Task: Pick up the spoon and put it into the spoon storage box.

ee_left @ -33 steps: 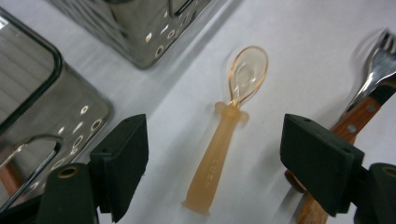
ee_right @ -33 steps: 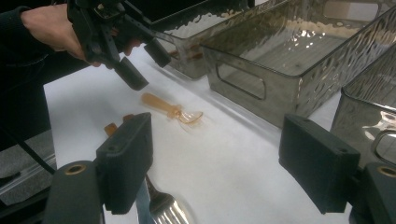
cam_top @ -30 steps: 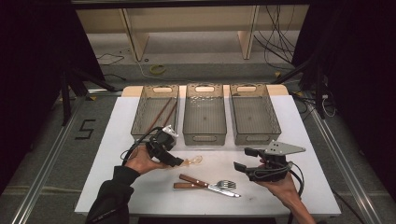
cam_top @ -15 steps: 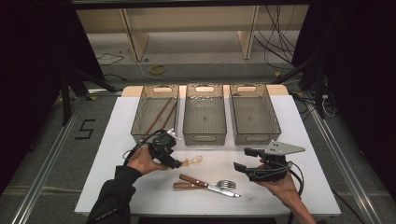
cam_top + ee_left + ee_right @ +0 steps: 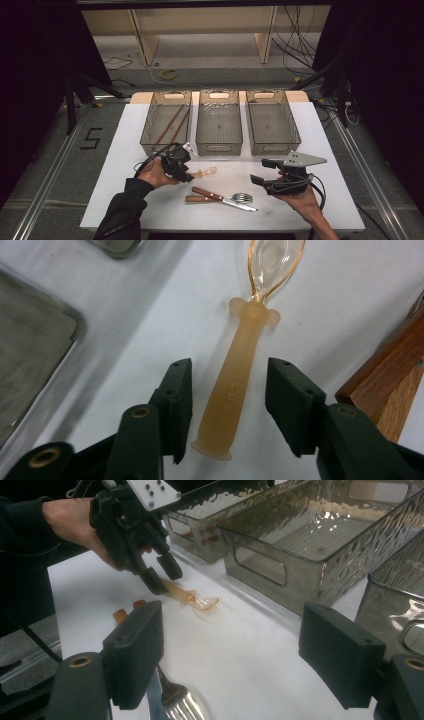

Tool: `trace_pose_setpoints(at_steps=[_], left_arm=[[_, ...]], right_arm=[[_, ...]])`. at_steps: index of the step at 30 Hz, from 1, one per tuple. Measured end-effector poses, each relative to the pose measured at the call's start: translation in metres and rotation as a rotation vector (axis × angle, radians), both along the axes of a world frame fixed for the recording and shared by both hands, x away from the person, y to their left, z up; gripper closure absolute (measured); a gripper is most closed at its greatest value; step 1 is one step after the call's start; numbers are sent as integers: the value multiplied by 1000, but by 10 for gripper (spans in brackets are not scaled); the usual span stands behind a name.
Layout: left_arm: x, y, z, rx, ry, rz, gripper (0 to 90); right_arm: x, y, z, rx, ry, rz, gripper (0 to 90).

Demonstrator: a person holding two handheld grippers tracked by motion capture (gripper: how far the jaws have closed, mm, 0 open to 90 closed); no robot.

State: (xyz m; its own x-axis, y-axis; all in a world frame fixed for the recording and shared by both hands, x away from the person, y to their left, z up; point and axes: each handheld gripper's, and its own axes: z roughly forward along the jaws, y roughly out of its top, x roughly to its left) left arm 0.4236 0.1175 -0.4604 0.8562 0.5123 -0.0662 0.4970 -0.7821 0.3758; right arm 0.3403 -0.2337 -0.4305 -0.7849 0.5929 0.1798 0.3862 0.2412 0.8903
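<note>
A translucent orange plastic spoon [image 5: 239,385] lies flat on the white table [image 5: 125,150], also seen as spoon [image 5: 206,173] and spoon [image 5: 192,598]. My left gripper [image 5: 229,395] is open, its jaws on either side of the spoon's handle with a gap on both sides. In the high view the left gripper [image 5: 184,172] sits at the spoon's handle end. My right gripper [image 5: 260,171] hovers open at the right, holding nothing; the right gripper [image 5: 230,645] looks toward the left hand. A wooden-handled knife [image 5: 220,197] and a metal fork [image 5: 239,197] lie between the hands.
Three clear grey bins stand in a row at the back: the left bin [image 5: 167,122] holds brown chopsticks [image 5: 172,125], then come the middle bin [image 5: 219,122] and right bin [image 5: 272,122]. The wooden knife handle [image 5: 395,375] lies just right of the left gripper.
The left gripper has dropped slightly toward the table and settled around the spoon's handle. The right gripper has stayed put.
</note>
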Motion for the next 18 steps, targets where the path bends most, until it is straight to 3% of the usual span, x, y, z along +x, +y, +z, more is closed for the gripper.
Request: trace_pose_setpoints(at_steps=[9,13,18], left_arm=[[-1,-3,-4,35,-23,-53,672],[-3,-3,-5,38,-48,-70,706],[-3,-2,-4,37,-46,-80,741]], right_arm=[[-1,-1,0,-4,1,-4,271],[-1,0,0,-6,2,-2,271],[-1,0,0,-7,3,-1,271]])
